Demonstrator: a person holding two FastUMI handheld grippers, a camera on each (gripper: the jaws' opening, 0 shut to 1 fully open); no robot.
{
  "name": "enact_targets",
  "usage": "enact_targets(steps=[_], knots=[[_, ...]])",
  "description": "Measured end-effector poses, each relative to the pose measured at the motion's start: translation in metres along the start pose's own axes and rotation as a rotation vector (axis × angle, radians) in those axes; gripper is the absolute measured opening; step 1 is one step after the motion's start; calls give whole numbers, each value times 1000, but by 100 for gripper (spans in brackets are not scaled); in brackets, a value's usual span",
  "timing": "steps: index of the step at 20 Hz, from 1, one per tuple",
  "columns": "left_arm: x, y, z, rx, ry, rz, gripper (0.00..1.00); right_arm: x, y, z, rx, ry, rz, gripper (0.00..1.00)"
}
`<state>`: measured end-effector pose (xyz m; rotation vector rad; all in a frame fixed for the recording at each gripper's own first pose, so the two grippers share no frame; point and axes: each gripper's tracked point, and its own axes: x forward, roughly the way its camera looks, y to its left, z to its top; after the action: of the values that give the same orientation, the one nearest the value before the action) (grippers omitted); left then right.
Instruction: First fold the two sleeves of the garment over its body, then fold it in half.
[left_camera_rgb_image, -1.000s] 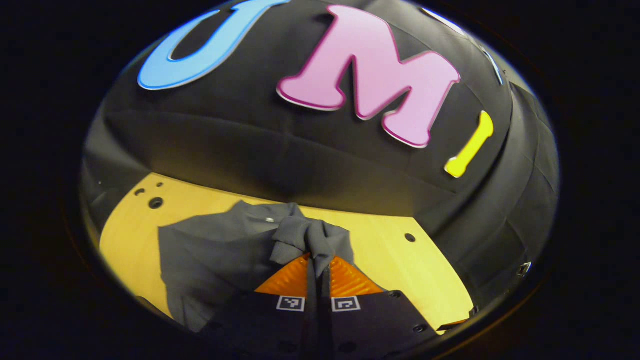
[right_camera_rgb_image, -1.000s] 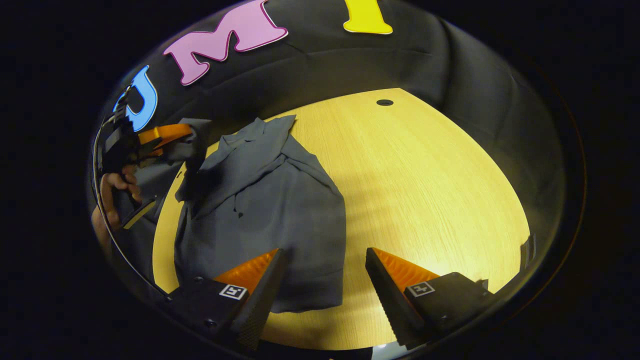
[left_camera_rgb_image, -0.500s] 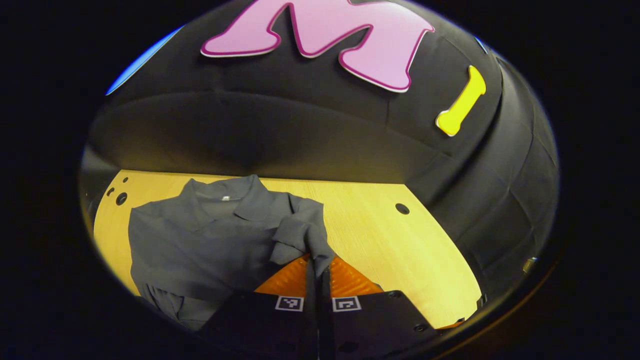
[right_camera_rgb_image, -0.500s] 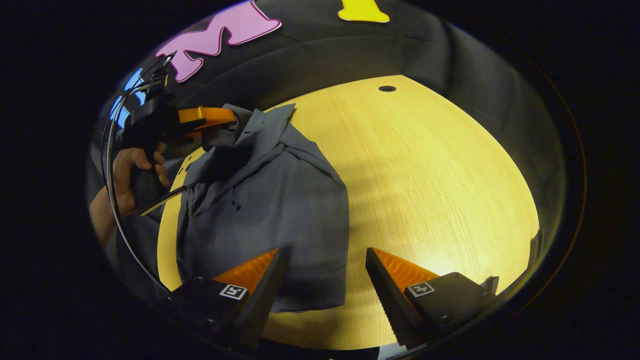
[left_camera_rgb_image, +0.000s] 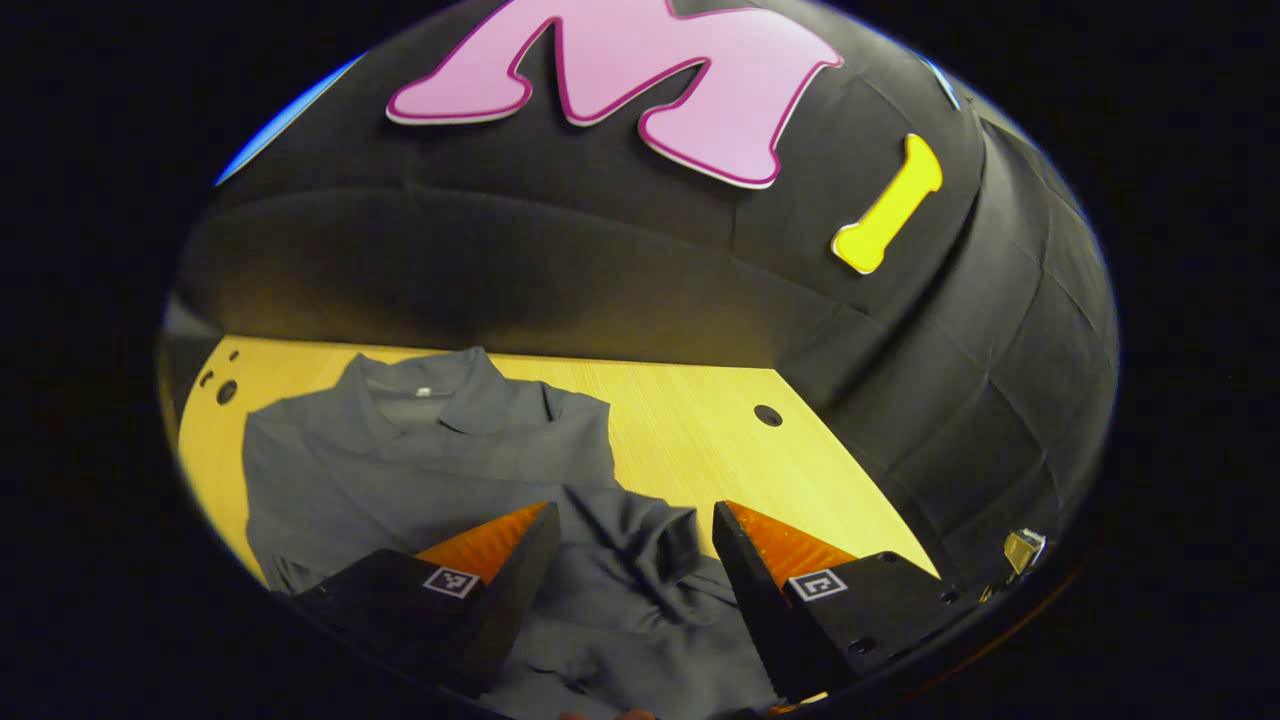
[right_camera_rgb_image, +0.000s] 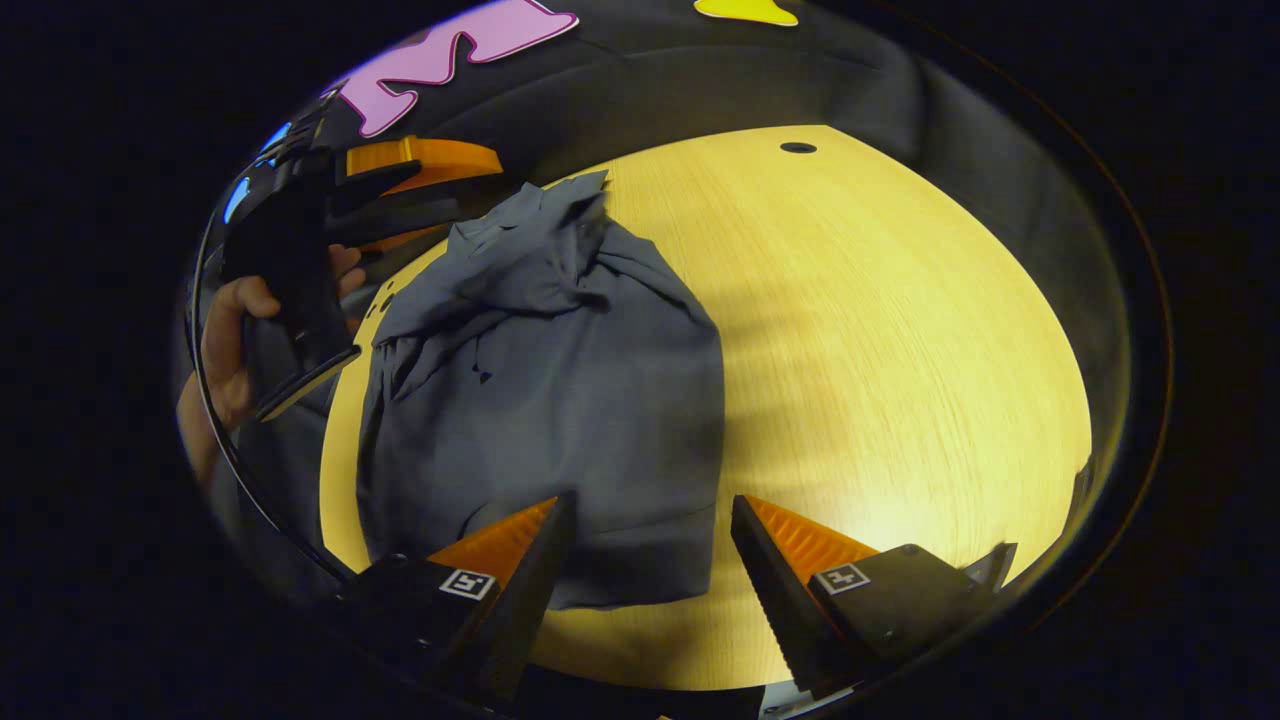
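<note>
A grey collared shirt (right_camera_rgb_image: 560, 390) lies on the yellow wooden table (right_camera_rgb_image: 880, 340). In the left gripper view its collar (left_camera_rgb_image: 425, 395) is at the far side and a crumpled sleeve (left_camera_rgb_image: 630, 545) lies on the body. My left gripper (left_camera_rgb_image: 630, 560) hovers open just over that sleeve, which lies free between the fingers. In the right gripper view the left gripper (right_camera_rgb_image: 420, 180) is held by a hand (right_camera_rgb_image: 225, 350) at the shirt's far left. My right gripper (right_camera_rgb_image: 650, 540) stands open above the shirt's near hem, holding nothing.
The black cloth wall (left_camera_rgb_image: 600, 280) closes the table's far side. Small round holes (left_camera_rgb_image: 768, 415) are cut in the tabletop, with several more at its far left corner (left_camera_rgb_image: 225, 390). Bare wood stretches to the right of the shirt (right_camera_rgb_image: 900, 400).
The left gripper carried the sleeve over the shirt's body, then opened and let it drop there. The right gripper stayed open and barely shifted.
</note>
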<state>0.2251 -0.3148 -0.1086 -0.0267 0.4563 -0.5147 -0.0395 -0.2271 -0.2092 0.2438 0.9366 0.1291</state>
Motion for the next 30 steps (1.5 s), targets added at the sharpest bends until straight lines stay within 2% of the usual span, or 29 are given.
enact_targets(steps=[1, 2, 3, 4, 7, 9, 12, 13, 14, 17, 19, 20, 21, 22, 28, 30], knots=[[-15, 7, -2, 29, -10, 15, 96, 0, 2, -2, 5, 9, 10, 99], [-31, 14, -8, 51, -14, 26, 92, 1, 3, -6, 11, 22, 16, 99], [-48, 21, -16, 64, -9, 39, 96, 2, 5, -10, 17, 35, 18, 99], [-65, 33, -29, 73, 0, 59, 96, 5, 6, -13, 21, 45, 19, 99], [-115, 74, -75, 83, 51, 140, 96, 11, 5, -22, 16, 75, 5, 99], [-151, 110, -113, 87, 103, 223, 96, 13, 3, -25, 2, 78, -15, 99], [-204, 161, -169, 30, 172, 351, 96, 18, -6, -29, -38, 75, -68, 99], [-220, 172, -186, -6, 188, 388, 100, 17, -8, -30, -45, 71, -80, 99], [-236, 183, -203, -42, 200, 423, 96, 18, -8, -31, -46, 73, -86, 99], [-266, 204, -247, -133, 239, 512, 96, 20, -6, -32, -72, 84, -99, 99], [-273, 210, -264, -180, 252, 542, 96, 21, -4, -33, -94, 101, -111, 99], [-276, 208, -273, -191, 258, 549, 92, 23, -1, -34, -104, 115, -110, 99], [-276, 206, -278, -196, 265, 551, 92, 24, 1, -35, -115, 122, -117, 99], [-276, 205, -283, -196, 273, 547, 96, 26, 2, -37, -124, 136, -128, 99], [-281, 203, -307, -161, 365, 513, 96, 29, 2, -41, -190, 161, -215, 99], [-278, 204, -303, -157, 365, 518, 98, 30, -2, -40, -197, 146, -253, 99]])
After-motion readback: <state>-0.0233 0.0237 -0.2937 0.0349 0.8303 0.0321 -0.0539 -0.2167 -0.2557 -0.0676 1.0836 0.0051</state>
